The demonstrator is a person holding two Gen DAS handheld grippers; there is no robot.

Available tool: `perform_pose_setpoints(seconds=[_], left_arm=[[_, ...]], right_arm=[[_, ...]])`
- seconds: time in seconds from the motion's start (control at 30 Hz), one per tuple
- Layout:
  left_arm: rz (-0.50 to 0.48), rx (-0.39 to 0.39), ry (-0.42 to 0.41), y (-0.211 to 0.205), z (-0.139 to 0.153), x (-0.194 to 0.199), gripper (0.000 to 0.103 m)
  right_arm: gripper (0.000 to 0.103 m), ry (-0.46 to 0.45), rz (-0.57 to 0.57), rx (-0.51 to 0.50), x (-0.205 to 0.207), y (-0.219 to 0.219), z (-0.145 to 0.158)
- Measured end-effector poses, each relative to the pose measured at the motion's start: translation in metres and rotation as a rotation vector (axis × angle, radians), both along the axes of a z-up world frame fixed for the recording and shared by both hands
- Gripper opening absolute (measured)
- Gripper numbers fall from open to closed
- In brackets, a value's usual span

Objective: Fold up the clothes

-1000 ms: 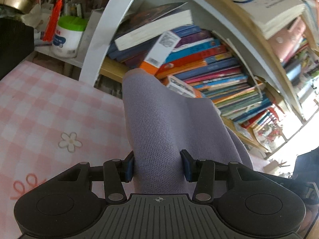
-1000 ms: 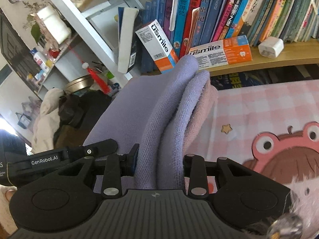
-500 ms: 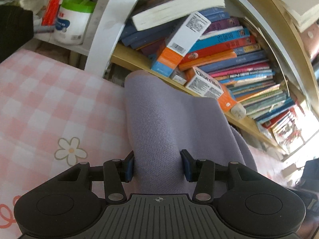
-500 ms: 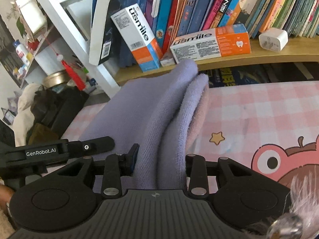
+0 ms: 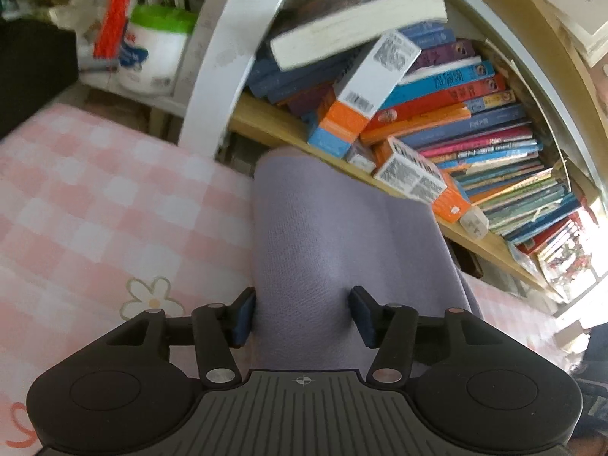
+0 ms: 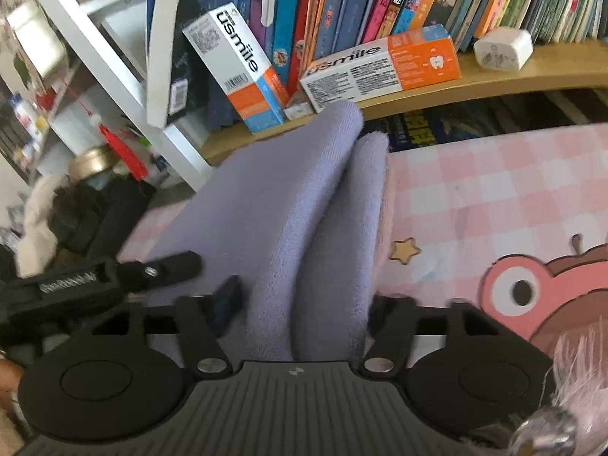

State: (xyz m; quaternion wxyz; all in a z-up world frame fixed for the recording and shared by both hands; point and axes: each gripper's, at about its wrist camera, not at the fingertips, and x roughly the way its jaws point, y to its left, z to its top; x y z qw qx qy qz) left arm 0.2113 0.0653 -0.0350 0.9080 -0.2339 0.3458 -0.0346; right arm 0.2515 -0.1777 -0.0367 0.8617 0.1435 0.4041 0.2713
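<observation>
Purple garment [image 5: 342, 235] held over pink checked bed [image 5: 95, 197], long axis running forward from both grippers. Left gripper [image 5: 302, 313] pinches one fold; right gripper [image 6: 300, 304] fingers look slack around two folds.

Folded garment [image 6: 304, 228] lies on the bed [image 6: 494, 197], between the jaws of the right gripper [image 6: 300, 311], its far end toward the bookshelf [image 6: 494, 83]. Left gripper [image 5: 302, 315] has the same garment [image 5: 334, 235] between its jaws; it appears at the left of the right wrist view. On the shelf behind: two boxes [image 6: 239, 64] before a row of books [image 6: 342, 11]; a charger [image 6: 501, 49] to their right.
</observation>
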Motion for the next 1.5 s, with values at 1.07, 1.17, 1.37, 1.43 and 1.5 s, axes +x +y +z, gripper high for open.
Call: perform_pose_setpoints(seconds=[1.07,1.17,1.37,1.43,1.5], left_arm=[[0.038,0.38,-0.076,-0.066,0.052,-0.117,0.096],[0.041,0.382,-0.07,-0.067,0.051,-0.123,0.097],[0.043,0.398,-0.053,-0.068,0.049,-0.133,0.097],[0.044,0.399,-0.05,-0.068,0.048,-0.136,0.097],[0.045,0.402,-0.047,-0.068,0.048,-0.139,0.097]], right_arm=[[0.101,-0.175,-0.13,-0.292,-0.121,-0.024,0.05],[0.101,-0.169,-0.135,-0.299,-0.128,-0.026,0.05],[0.102,-0.159,-0.147,-0.31,-0.14,-0.029,0.048],[0.102,-0.156,-0.149,-0.314,-0.143,-0.029,0.048],[0.102,-0.154,-0.154,-0.316,-0.146,-0.03,0.048]])
